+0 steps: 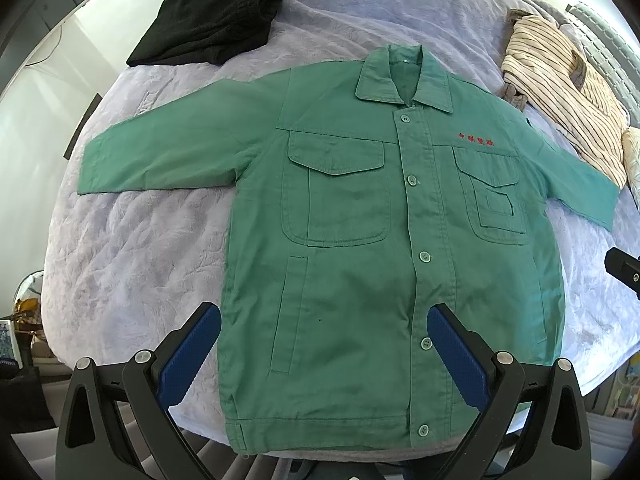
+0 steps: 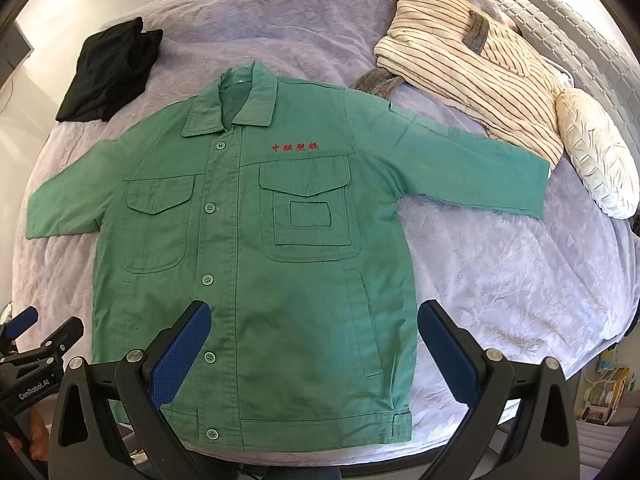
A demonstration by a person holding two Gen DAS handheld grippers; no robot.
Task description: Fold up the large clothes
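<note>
1. A green jacket (image 1: 360, 240) lies spread flat, front up, on a bed covered by a lilac quilt (image 1: 132, 248); it is buttoned down the middle, collar toward the far side, hem at the near edge of the bed; both sleeves stretch out to the sides.
2. Red embroidered characters (image 2: 295, 147) sit above one chest pocket; there are two flapped chest pockets and a slit pocket lower on each side.
3. The left tongs (image 1: 324, 344) hang above the lower part of the jacket, pointing steeply down, jaws spread wide with nothing between the blue pads; one pad shows over the jacket's side edge, the other near the button line; whether they touch the cloth I cannot tell.
4. The right tongs (image 2: 314, 340) likewise stand wide open and empty over the lower half of the jacket; the left tongs appear at the left edge of the right wrist view.
5. A folded black garment (image 1: 212, 16) rests on the quilt beyond one sleeve, apart from the jacket.
6. A striped cream robe (image 2: 476, 68) lies beyond the other sleeve, its near end just beside the cuff; a cream cushion (image 2: 596, 152) sits beside the robe.
</note>
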